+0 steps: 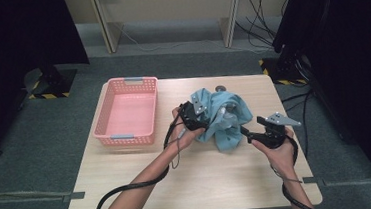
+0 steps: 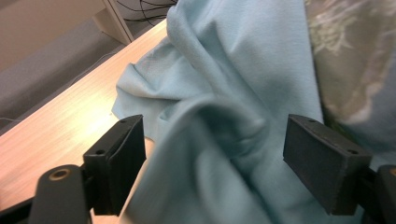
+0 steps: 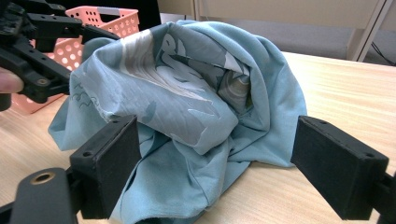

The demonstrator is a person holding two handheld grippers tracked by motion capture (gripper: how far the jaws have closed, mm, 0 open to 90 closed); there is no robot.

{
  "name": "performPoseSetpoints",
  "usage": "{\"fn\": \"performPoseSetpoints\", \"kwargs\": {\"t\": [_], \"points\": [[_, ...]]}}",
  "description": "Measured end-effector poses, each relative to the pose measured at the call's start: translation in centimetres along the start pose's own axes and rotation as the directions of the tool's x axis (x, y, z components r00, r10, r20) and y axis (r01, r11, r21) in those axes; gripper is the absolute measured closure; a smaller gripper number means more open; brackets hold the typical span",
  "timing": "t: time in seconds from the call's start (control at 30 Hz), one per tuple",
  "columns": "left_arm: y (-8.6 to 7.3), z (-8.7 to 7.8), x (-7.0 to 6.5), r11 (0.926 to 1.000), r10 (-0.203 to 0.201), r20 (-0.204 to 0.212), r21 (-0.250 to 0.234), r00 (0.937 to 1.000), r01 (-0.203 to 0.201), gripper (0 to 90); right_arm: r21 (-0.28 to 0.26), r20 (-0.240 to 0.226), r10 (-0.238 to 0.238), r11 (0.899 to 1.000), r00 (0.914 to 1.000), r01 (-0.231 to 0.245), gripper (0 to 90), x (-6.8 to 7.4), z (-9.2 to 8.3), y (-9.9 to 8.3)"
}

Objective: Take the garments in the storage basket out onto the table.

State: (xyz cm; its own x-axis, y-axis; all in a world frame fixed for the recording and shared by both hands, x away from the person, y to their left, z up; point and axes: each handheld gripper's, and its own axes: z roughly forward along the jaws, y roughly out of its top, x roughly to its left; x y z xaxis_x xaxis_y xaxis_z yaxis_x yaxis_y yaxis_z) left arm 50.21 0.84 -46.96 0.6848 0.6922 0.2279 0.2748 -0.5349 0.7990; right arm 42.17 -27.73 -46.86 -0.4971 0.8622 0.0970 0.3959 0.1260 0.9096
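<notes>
High view shows the left tool (image 1: 200,114) at one side of a crumpled light blue shirt (image 1: 223,119), and the right tool (image 1: 256,131) at the other side. The shirt lies in a heap on the wooden bench (image 1: 204,178), between the two tools.

Left gripper view shows the left tool (image 2: 215,158) with its two black jaws wide apart. A soft fold of the shirt (image 2: 224,116) sits in the gap between them. It brushes the jaw on the left of that view, but the pads do not squeeze it.

Right gripper view shows the right tool (image 3: 215,168) with its jaws wide apart too. The shirt (image 3: 187,112) is right in front of this tool, and its low edge lies in the gap, loose. The left tool (image 3: 37,51) is at the far side of the heap.

A pink basket (image 1: 127,111) sits on the bench beyond the left tool, away from the shirt.
</notes>
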Motion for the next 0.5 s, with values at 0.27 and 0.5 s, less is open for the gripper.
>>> {"fn": "performPoseSetpoints", "kwargs": {"t": [0.27, 0.5], "points": [[-0.8, -1.9, 0.5, 0.9997, -0.003, 0.028, -0.025, 0.9996, 0.004, 17.3, -0.003, -0.004, 0.000, 1.000, 1.0000, 0.000, 13.8, -0.1, -0.1, -0.1], [-1.5, -3.9, 1.1, 0.9979, -0.022, 0.048, -0.060, 0.9986, 0.025, 16.5, -0.003, -0.011, -0.004, 1.000, 0.9999, 0.003, 13.3, 0.1, 0.0, -0.1]]}}
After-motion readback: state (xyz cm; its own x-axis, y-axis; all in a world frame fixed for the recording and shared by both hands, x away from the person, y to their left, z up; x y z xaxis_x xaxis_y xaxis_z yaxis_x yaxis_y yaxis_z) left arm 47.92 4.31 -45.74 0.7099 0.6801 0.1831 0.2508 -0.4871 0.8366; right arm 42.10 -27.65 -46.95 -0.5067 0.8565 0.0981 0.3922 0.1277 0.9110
